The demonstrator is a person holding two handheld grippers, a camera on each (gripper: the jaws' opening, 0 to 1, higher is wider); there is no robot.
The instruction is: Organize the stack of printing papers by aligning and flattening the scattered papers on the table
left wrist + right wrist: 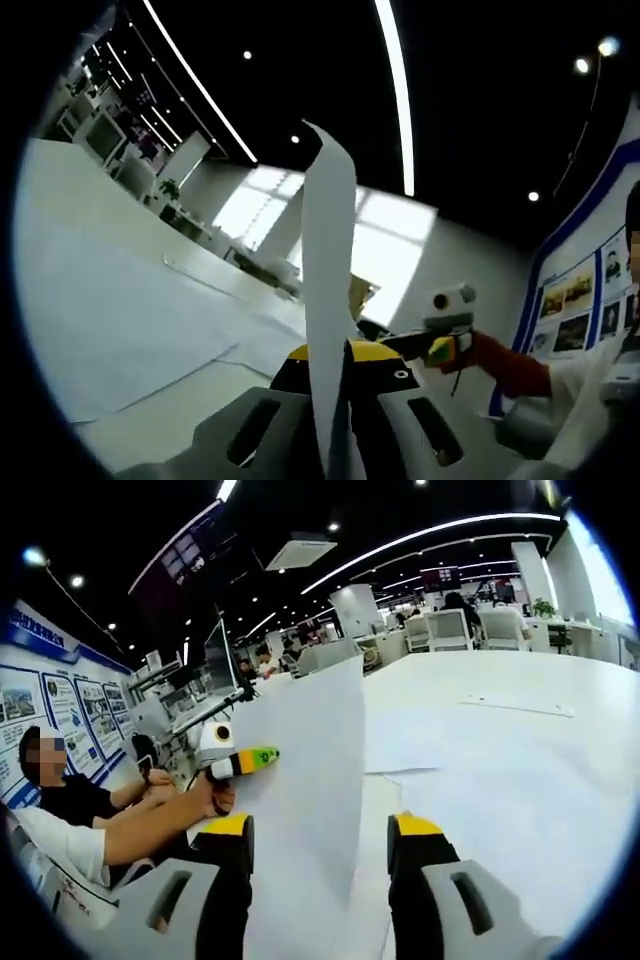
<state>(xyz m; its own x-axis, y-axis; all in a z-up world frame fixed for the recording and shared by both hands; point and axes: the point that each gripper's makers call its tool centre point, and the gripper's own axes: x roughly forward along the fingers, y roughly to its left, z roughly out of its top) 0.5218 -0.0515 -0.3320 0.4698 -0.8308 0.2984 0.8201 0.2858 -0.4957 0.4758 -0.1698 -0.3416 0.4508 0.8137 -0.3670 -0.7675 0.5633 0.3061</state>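
Papers were partly lifted and partly lying on the white counter (560, 780). In the left gripper view, the left hand-held gripper (335, 385) was clenched on one sheet of paper (328, 300), seen edge-on; the sheet rose upright from between the yellow-tipped jaws and curled a little at the top. More flat papers (120, 320) lay on the counter to the left of it. The right hand-held gripper (440, 345) came into this view from the right, held by a hand in a red glove.

In the right gripper view, the right hand-held gripper (320, 845) was released, its jaws standing well apart, with the lifted sheet (305, 770) rising between them. I cannot tell if the jaws touched it. Other sheets (480, 760) lay flat on the counter just beside it.
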